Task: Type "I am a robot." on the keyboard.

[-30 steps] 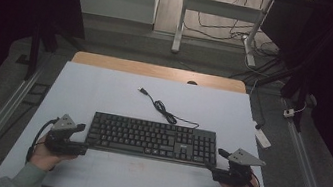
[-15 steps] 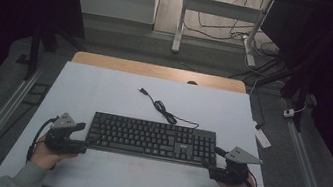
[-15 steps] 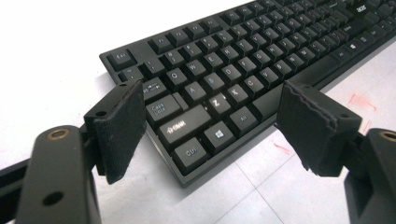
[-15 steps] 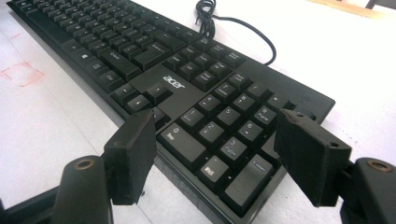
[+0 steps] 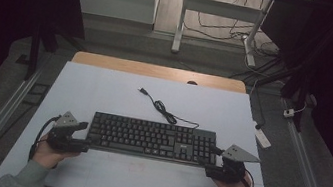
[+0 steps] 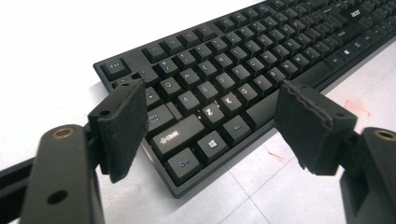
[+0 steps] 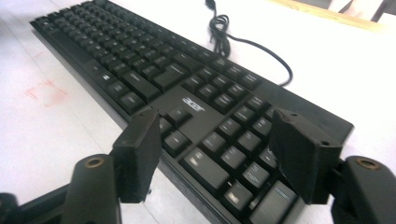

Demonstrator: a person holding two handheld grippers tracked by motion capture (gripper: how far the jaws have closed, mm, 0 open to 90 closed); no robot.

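At the near edge of the white table (image 5: 104, 89), a person's hands hold two tongs, one at each end of a black keyboard (image 5: 149, 139). The left tongs (image 5: 80, 136) stand open over the keyboard's near left corner; their jaws have just been closing a little, with that corner between them but the pads not pressing on it. The right tongs (image 5: 210, 162) are likewise open around the near right corner, jaws just closing, pads clear of the casing. The keyboard lies flat, long side running left to right, in the near half of the table. In the right gripper view the brand "acer" reads in pale letters above the arrow keys. In the left gripper view key legends show: Esc, Ctrl, Alt, Z, X, A, S. Farther off, its black cable (image 5: 162, 107) curls toward the far side, plug lying loose on the table
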